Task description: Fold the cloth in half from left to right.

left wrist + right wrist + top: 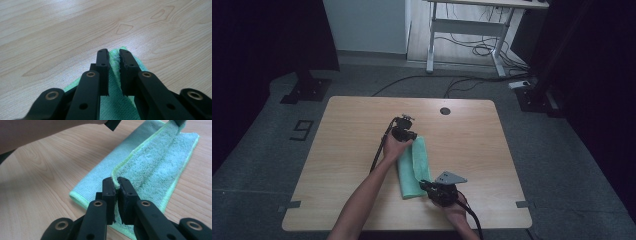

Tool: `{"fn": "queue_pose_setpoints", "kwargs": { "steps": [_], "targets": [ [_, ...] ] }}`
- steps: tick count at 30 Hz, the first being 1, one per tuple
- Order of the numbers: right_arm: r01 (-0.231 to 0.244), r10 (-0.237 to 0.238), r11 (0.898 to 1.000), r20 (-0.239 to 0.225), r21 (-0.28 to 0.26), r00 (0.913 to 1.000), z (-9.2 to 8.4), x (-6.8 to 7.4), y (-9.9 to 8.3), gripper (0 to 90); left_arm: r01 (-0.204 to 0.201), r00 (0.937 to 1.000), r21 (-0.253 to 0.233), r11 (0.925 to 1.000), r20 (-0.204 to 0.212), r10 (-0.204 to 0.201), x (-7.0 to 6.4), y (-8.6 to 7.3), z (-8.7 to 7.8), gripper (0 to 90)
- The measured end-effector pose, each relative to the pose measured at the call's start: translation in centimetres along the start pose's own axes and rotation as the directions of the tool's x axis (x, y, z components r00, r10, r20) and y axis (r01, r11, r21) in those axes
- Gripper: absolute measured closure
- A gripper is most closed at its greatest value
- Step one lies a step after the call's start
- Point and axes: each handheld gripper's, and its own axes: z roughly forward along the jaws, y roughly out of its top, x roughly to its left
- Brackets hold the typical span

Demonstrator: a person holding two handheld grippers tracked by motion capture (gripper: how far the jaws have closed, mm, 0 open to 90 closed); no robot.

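Pinching the green towel (pixel 413 169) mid-frame, the right gripper (pixel 117 182) grips its hem; the left gripper (pixel 114 53) fingers stand narrow around a corner.

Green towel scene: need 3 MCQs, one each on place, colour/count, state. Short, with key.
1. Where does the green towel lie?
A. on the wooden table
B. on the floor
C. over a chair

2. How many grippers touch the towel?
A. none
B. one
C. two

3. The towel is
A. rolled up
B. folded into a long strip
C. spread out in a single layer

Key: 1 A, high view shows it mid-table; 2 C, left gripper and right gripper each have a towel edge between their jaws; 3 B, layered edges show in the right gripper view.
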Motion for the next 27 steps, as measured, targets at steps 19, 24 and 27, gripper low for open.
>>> {"fn": "queue_pose_setpoints", "kwargs": {
  "steps": [19, 24, 27],
  "targets": [
    [-0.057, 0.045, 0.996, 0.167, 0.069, 0.9849, -0.6, -1.2, -0.9, 50.2, -0.027, 0.9995, -0.068, 0.9973, 0.015, 0.028, -0.6, -0.4, -2.2, 51.3],
    [-0.058, 0.047, 0.997, 0.174, 0.055, 0.9836, -1.0, -1.4, -0.6, 46.9, -0.032, 0.9994, -0.062, 0.9976, 0.014, 0.033, 0.2, -1.7, -3.7, 49.1],
    [-0.049, 0.041, 0.998, 0.162, 0.049, 0.9859, -1.1, -1.4, -0.5, 47.3, -0.029, 0.9994, -0.064, 0.9975, 0.016, 0.03, 0.5, -2.3, -4.2, 48.4]
  ]
}}
